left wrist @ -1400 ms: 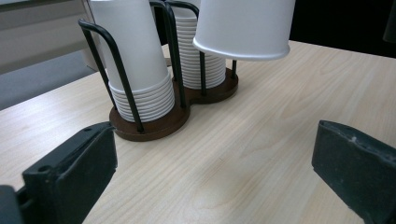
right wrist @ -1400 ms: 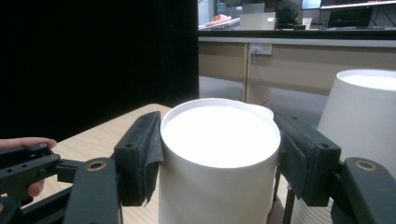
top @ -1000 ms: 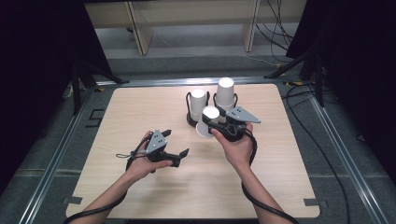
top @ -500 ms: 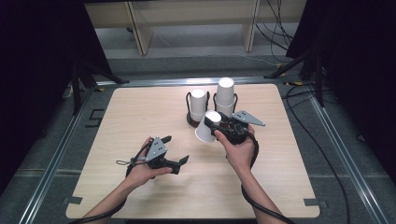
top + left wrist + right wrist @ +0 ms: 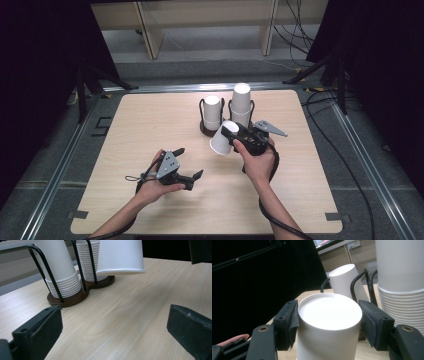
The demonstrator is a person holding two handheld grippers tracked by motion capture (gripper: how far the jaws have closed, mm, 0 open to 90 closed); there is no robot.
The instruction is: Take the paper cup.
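My right gripper [image 5: 229,136] is shut on a single white paper cup [image 5: 220,141], held off the table and tilted, its mouth toward the left front. In the right gripper view the pads press both sides of the cup [image 5: 329,325], whose closed bottom faces the camera. Just behind it stands a dark wire rack [image 5: 205,131] with two stacks of white cups [image 5: 212,111] [image 5: 241,101]. My left gripper [image 5: 189,162] rests low over the table at the front left, open, nothing between its jaws. In the left gripper view the held cup [image 5: 120,256] hangs above the wood beside the stacks [image 5: 60,267].
The light wooden table [image 5: 150,125] has bare room on the left, right and front. A metal frame [image 5: 60,165] runs round it. Cables [image 5: 350,165] trail on the floor to the right. Dark stands and a cabinet stand beyond the far edge.
The right gripper has brought the cup a little down and toward the front, away from the rack, tilting it more. The left gripper has drifted slightly toward the front.
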